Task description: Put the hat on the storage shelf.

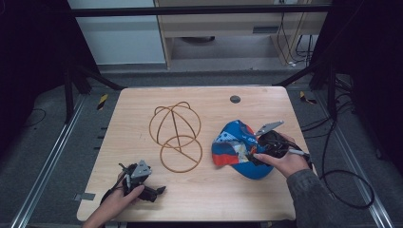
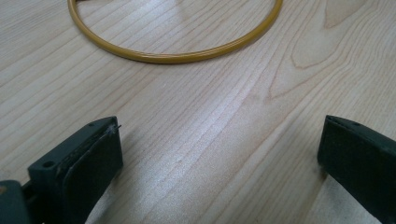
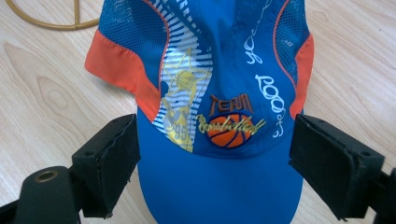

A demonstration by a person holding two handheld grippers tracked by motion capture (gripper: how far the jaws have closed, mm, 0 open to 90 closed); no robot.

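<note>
A light wood worktop (image 1: 204, 190) is seen, with a small dark round spot (image 1: 235, 99) near its far edge. A yellow wire frame (image 1: 177, 135) is laid mid-worktop; a blue-orange cap (image 1: 235, 145) is laid flat just right of that frame.

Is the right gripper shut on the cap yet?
No, open. The right gripper has its jaws standing apart on either side of the cap's brim, with table showing past them.
</note>
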